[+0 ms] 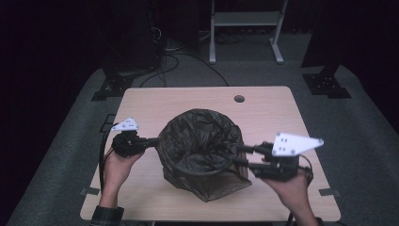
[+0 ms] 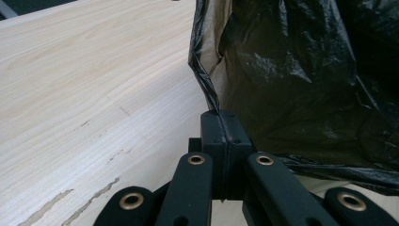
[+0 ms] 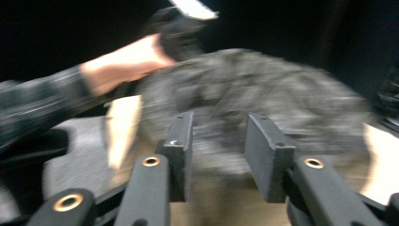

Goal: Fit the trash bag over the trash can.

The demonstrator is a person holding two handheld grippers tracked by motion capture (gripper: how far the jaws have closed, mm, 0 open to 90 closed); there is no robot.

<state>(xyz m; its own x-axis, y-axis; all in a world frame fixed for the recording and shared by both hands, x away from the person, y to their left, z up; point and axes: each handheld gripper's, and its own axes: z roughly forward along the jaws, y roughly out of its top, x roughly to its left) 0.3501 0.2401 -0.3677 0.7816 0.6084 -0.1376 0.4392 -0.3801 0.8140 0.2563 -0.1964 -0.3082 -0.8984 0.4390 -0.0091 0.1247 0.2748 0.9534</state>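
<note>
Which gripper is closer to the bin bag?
Left. The left gripper is shut on the bag's edge; the right gripper is open at the opposite rim, with nothing between its jaws.

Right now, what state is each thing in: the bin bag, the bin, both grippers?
Black bin bag: mouth spread open, draped over the bin's rim, crinkled.
Mesh bin: tipped toward the person, lined by the bag.
Left gripper: shut on the bag's edge.
Right gripper: jaws apart, nothing between them; it sits at the bag's near right rim.
Table: bare wood, scuffed near the left gripper.
</note>
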